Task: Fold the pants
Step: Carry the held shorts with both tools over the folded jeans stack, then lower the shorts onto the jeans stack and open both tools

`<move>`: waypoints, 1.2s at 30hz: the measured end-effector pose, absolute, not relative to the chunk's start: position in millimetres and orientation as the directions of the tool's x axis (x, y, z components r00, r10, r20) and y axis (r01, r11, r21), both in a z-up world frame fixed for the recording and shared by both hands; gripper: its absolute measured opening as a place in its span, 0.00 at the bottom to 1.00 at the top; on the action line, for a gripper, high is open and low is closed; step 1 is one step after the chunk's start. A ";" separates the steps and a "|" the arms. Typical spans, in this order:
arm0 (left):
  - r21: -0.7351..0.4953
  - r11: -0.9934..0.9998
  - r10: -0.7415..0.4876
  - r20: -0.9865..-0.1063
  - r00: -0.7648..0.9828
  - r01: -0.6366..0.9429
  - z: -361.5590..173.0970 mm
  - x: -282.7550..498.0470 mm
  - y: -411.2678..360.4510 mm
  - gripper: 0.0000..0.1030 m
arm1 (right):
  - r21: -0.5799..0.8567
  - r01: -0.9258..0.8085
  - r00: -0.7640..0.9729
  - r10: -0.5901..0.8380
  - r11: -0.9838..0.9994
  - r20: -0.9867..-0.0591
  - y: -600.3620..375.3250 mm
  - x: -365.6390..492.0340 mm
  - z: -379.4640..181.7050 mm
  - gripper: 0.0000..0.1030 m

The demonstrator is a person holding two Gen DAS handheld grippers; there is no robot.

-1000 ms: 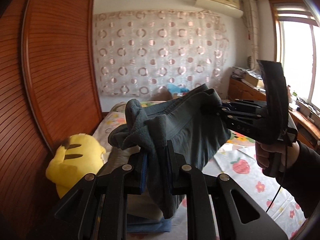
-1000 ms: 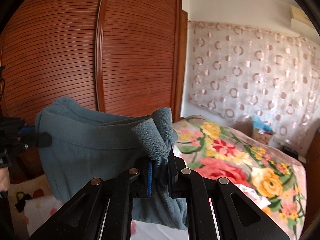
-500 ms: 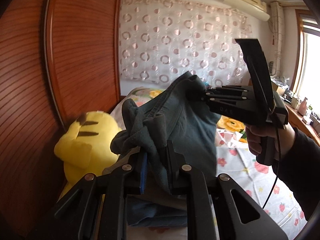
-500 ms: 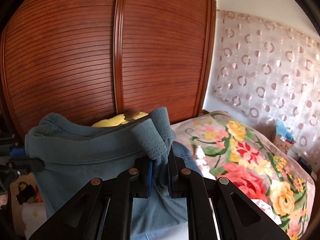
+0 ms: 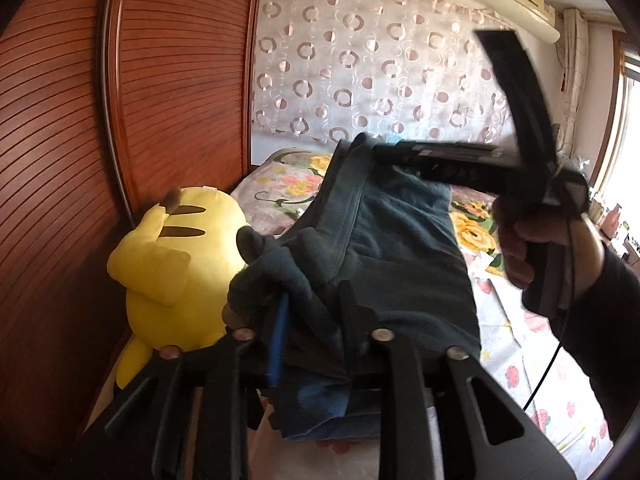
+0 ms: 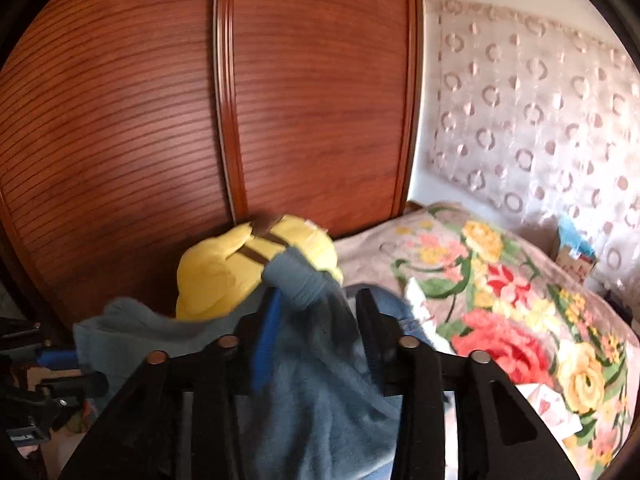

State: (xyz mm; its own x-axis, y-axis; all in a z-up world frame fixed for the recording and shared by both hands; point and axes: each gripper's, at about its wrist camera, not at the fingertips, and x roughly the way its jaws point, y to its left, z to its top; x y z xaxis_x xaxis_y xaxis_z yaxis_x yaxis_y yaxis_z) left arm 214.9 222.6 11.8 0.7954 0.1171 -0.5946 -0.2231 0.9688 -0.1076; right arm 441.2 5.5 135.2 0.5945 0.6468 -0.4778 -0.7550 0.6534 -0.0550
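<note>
The grey-blue fleece pants (image 5: 400, 256) hang between my two grippers just above a folded blue stack (image 5: 320, 404) on the bed. My left gripper (image 5: 312, 312) is shut on one bunched corner of the pants. My right gripper (image 6: 316, 312) has its jaws apart with the pants' cuff (image 6: 296, 280) still draped between them; it also shows in the left wrist view (image 5: 384, 152), at the waistband. The pants fill the lower middle of the right wrist view (image 6: 320, 400). My left gripper shows at that view's left edge (image 6: 52, 364).
A yellow plush toy (image 5: 176, 264) lies against the red-brown wooden wardrobe doors (image 6: 200, 120), right beside the pants. The flowered bedspread (image 6: 500, 300) stretches to the right. A circle-patterned curtain (image 5: 380, 80) covers the far wall. A strawberry-print sheet (image 5: 520, 340) lies under the right hand.
Both grippers have swung down and left toward the plush toy and the folded stack, carrying the pants lower. The right gripper's jaws have spread apart around the cuff.
</note>
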 end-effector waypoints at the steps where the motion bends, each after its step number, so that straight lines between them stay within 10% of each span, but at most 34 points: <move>1: -0.102 0.969 0.123 -0.591 0.798 -0.225 13.5 214.0 221.9 0.43 | -0.052 -0.753 0.597 0.648 0.656 -0.472 1.8 439.5 138.0 0.41; 10: -0.075 0.978 0.125 -0.542 0.831 -0.196 31.6 219.8 218.3 0.73 | -0.002 -0.779 0.562 0.696 0.627 -0.447 -50.9 423.9 133.3 0.41; 36: -0.043 0.976 0.138 -0.641 0.755 -0.215 -4.6 224.1 213.8 0.73 | 0.048 -0.727 0.579 0.649 0.685 -0.492 -40.1 428.4 109.7 0.41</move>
